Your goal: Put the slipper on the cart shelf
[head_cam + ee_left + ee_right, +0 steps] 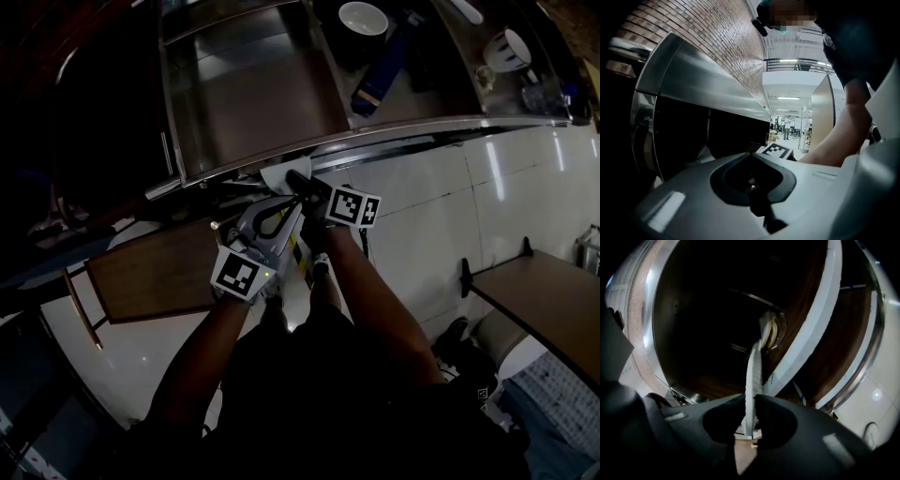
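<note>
A white slipper (pixel 753 376) shows edge-on in the right gripper view, its thin sole upright and its strap end toward the dark cart shelf (pixel 708 333). My right gripper (pixel 751 418) is shut on the sole. In the head view the slipper (pixel 277 176) is a white patch at the steel cart's (pixel 253 94) front rim, with the right gripper (pixel 298 184) just behind it. My left gripper (pixel 286 208) lies close beside the right one, pointing at the same rim. Its jaws (pixel 753 185) stand together with nothing between them.
On the cart's top stand a white bowl (pixel 363 17), a blue box (pixel 380 66) and a cup (pixel 509 47). A low wooden board (pixel 155 267) lies at the left over the white tiled floor (pixel 441 216). A wooden tabletop (pixel 544 300) is at the right.
</note>
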Tool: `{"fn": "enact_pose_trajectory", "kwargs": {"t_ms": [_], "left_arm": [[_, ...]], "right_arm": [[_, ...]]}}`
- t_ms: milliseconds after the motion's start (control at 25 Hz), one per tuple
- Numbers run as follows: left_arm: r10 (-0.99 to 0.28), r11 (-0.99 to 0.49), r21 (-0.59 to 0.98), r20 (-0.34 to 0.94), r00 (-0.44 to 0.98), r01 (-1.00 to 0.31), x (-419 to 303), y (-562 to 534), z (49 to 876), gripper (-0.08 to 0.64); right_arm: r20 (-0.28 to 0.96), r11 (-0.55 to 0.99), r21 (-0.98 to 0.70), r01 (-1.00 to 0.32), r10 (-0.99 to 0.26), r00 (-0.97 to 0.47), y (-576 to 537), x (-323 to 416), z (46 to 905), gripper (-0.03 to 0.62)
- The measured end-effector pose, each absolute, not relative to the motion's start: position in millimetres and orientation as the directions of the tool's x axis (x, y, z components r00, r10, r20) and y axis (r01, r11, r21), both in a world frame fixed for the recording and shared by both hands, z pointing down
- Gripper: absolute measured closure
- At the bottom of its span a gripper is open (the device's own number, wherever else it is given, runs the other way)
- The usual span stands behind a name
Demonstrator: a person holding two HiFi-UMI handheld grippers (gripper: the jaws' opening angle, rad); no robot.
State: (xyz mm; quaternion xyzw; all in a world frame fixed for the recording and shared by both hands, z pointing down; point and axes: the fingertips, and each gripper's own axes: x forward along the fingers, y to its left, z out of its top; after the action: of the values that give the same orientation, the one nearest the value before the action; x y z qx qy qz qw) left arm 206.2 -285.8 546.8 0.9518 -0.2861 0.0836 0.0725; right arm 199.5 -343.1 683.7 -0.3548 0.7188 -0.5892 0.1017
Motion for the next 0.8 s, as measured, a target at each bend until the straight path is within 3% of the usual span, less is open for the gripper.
{"fn": "enact_pose_trajectory", "kwargs": {"t_ms": [240, 600, 800], "left_arm": [[-0.538, -0.819, 0.107, 0.2, 0.819, -0.564, 202.7, -279.7, 547.1, 0.555], [-0.55, -0.809, 0.109, 0.204, 0.81, -0.577, 192.6, -276.0, 545.1, 0.555], [-0.551, -0.809, 0.114, 0.191, 0.812, -0.576, 190.8, -273.1, 539.2, 0.555]], "right_arm": [[0.264, 0.05, -0.919, -0.391, -0.657, -0.706, -354.5, 200.6, 684.3, 0.509], [0.337, -0.022, -0.888, -0.459, -0.708, -0.62, -362.3, 214.1, 692.8, 0.262], [0.368, -0.014, -0.853, -0.522, -0.726, -0.581, -341.4, 233.5, 685.4, 0.245]]}}
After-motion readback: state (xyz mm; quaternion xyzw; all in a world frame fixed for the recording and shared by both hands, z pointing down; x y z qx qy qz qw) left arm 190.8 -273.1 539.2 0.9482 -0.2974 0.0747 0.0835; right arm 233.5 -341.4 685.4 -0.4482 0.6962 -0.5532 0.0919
